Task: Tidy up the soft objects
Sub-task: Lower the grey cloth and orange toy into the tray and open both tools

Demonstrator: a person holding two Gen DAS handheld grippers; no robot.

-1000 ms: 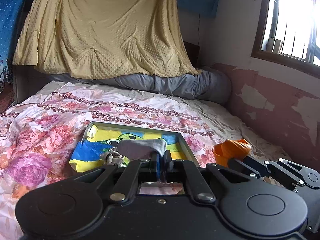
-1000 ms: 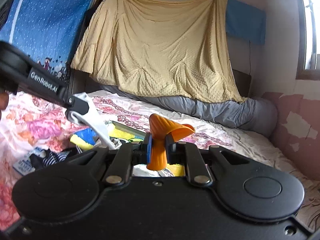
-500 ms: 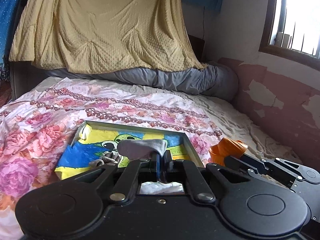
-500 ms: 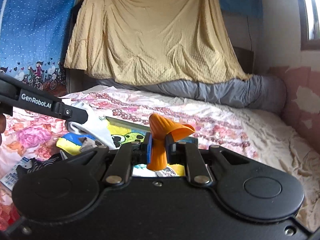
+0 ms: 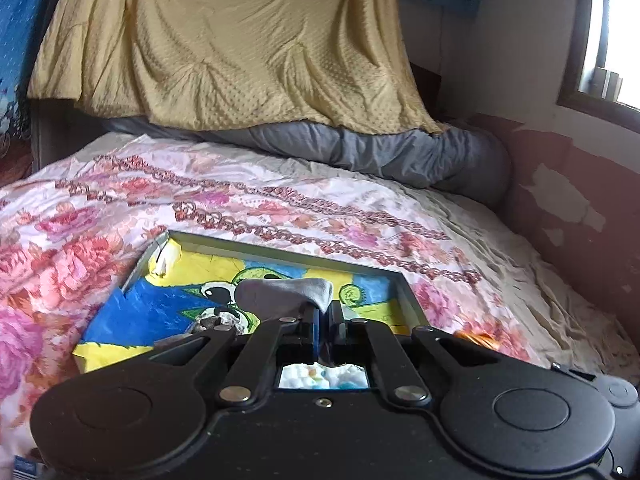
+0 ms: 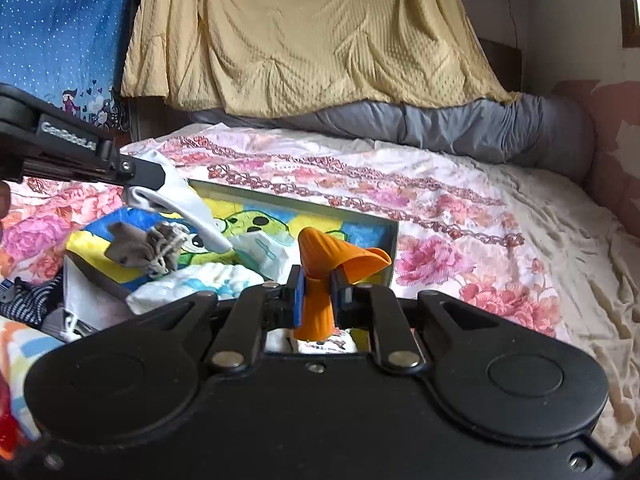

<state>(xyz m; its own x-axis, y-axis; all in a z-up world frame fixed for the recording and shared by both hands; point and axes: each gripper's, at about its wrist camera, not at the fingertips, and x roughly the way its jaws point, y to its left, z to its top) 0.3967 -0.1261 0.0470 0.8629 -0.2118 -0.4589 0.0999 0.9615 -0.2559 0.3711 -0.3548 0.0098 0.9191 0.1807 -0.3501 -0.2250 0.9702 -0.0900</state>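
Two grippers, both black plastic with blue pads; left gripper [image 5: 324, 316] clamped narrow on one grey sock [image 5: 286, 294], soft knit, folded over the fingertips, hanging above the box [image 5: 280, 250]; right gripper [image 6: 318, 294] clamped on one orange piece [image 6: 332, 264], ribbed, rubbery-looking, flared like a funnel at the top, held above the box's near right corner. One shallow rectangular box on the bed [image 5: 340, 216], grey rim, inside printed yellow, blue and green with a cartoon figure. Inside it, from the right wrist view: one crumpled grey-brown cloth with frayed threads [image 6: 148, 246]; one white packet [image 6: 264, 254], crinkled; one puffy white bundle with blue print [image 6: 196, 282] at the near edge. One striped dark cloth [image 6: 30, 298] left of the box. One floral sheet, pink roses, wrinkled; one grey bolster [image 5: 384, 152], long and padded; one yellow dimpled blanket [image 5: 224, 40] hung behind.
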